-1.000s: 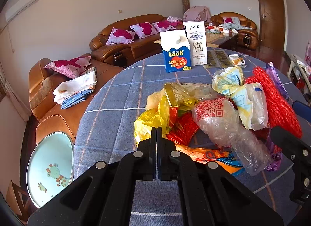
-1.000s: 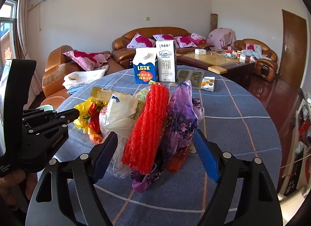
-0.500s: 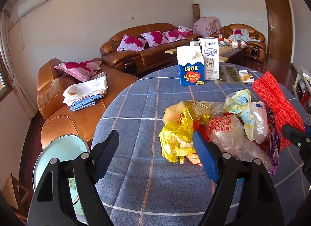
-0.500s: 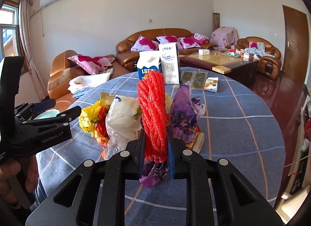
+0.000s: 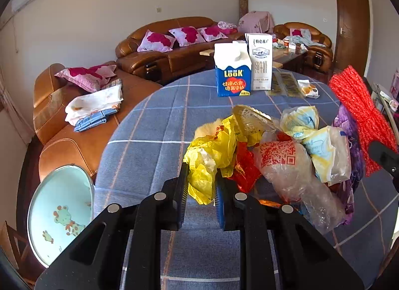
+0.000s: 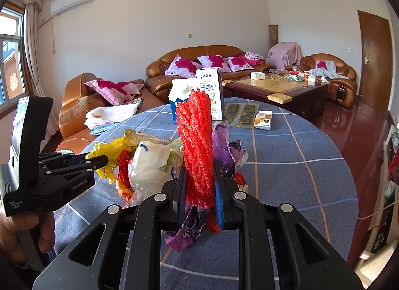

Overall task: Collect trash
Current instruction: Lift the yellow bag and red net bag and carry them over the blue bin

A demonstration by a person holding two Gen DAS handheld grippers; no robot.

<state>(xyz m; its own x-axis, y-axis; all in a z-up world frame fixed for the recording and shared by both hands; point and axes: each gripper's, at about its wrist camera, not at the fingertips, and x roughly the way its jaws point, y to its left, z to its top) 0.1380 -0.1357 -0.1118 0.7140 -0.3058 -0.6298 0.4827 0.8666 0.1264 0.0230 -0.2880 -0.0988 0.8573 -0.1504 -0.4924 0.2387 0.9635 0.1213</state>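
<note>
A heap of trash lies on the blue checked tablecloth (image 5: pixel 154 125): a yellow plastic bag (image 5: pixel 212 150), a red wrapper (image 5: pixel 244 167), a clear bag with a red QR code (image 5: pixel 281 162) and pale wrappers (image 5: pixel 321 145). My left gripper (image 5: pixel 202 172) is closing, and its pads pinch the yellow bag's near end. It also shows at the left of the right wrist view as the left gripper (image 6: pixel 99 161), held by a hand. My right gripper (image 6: pixel 199 172) is shut on a red mesh net (image 6: pixel 197 127), which stands upright. A purple wrapper (image 6: pixel 222 145) is caught beside the net.
Two milk cartons (image 5: pixel 233 75) (image 5: pixel 260 63), flat sachets (image 5: pixel 284 82) and a small box (image 5: pixel 309 89) stand at the table's far side. A round stool with a giraffe print (image 5: pixel 59 212) sits low at the left, by the brown sofa (image 5: pixel 74 145).
The left gripper went from shut to wide open, then closed on the yellow bag. The right gripper closed on the red net, which now stands upright.
</note>
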